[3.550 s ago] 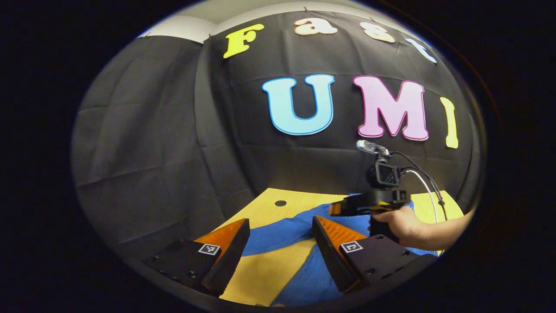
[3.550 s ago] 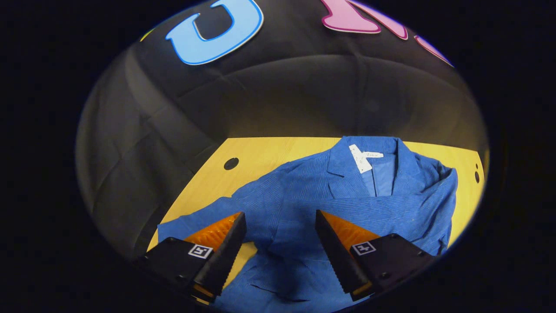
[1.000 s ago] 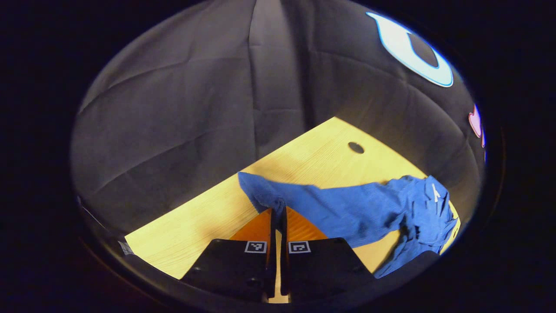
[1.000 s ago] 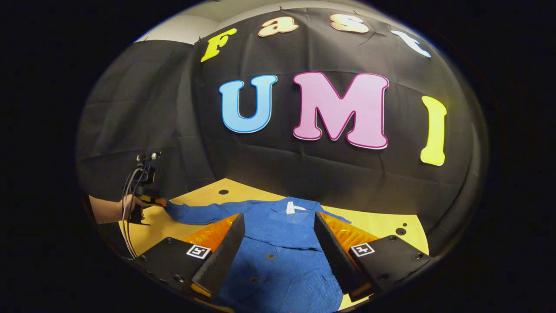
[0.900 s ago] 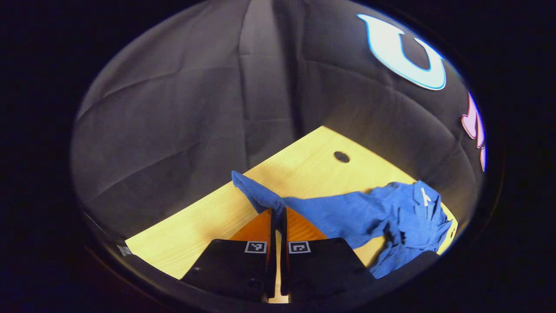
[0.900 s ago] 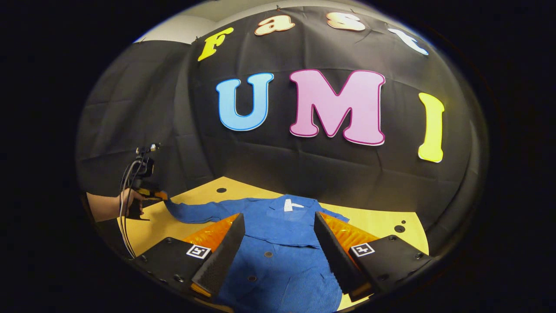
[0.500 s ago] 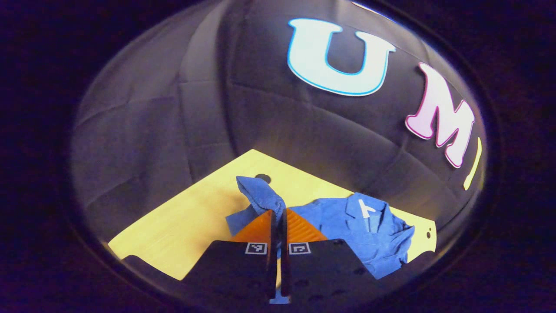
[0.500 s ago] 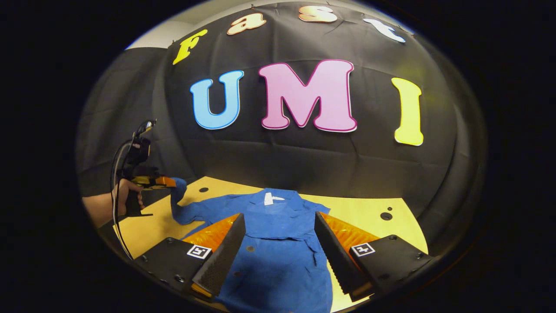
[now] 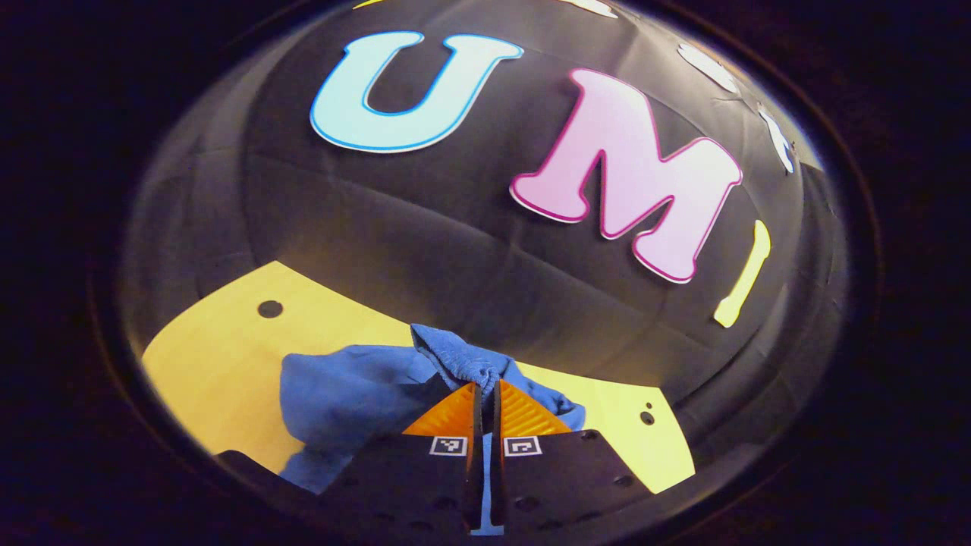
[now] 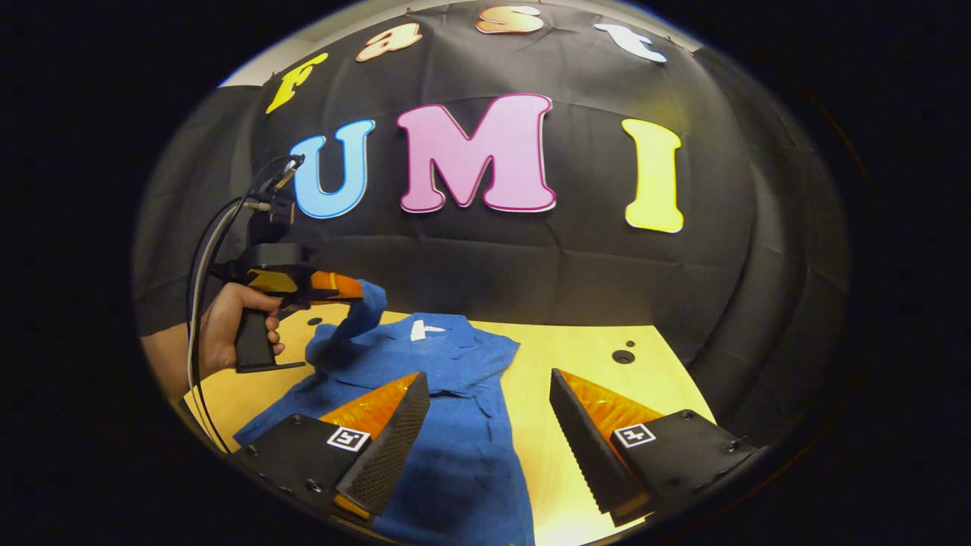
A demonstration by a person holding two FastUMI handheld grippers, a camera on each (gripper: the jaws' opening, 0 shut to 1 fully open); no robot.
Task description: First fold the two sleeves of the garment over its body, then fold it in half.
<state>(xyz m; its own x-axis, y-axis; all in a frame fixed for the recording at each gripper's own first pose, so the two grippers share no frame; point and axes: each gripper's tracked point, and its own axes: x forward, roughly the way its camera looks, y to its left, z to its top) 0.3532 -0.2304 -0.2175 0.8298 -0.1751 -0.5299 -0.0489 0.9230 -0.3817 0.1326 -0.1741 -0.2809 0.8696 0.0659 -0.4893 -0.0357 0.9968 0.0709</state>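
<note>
A blue shirt (image 10: 447, 425) lies on the yellow table (image 10: 592, 379), collar with a white tag (image 10: 422, 330) at the far end. My left gripper (image 9: 485, 388) is shut on the cuff of the shirt's sleeve (image 9: 455, 356). In the right gripper view that left gripper (image 10: 345, 288), held by a hand (image 10: 227, 322), lifts the sleeve (image 10: 349, 322) above the shirt's left shoulder, so the sleeve hangs down from it. My right gripper (image 10: 485, 379) is open, nothing between its fingers, hovering over the shirt's right edge and the bare table.
The table has small round holes, one at its far left (image 9: 269, 309) and two near its far right (image 10: 623, 355). Black cloth walls close in the table behind and on both sides. Bare tabletop (image 10: 576, 356) lies right of the shirt.
My left gripper has carried the sleeve cuff up and inward from the table's left side toward the shirt's body. My right gripper has shifted right and stays open.
</note>
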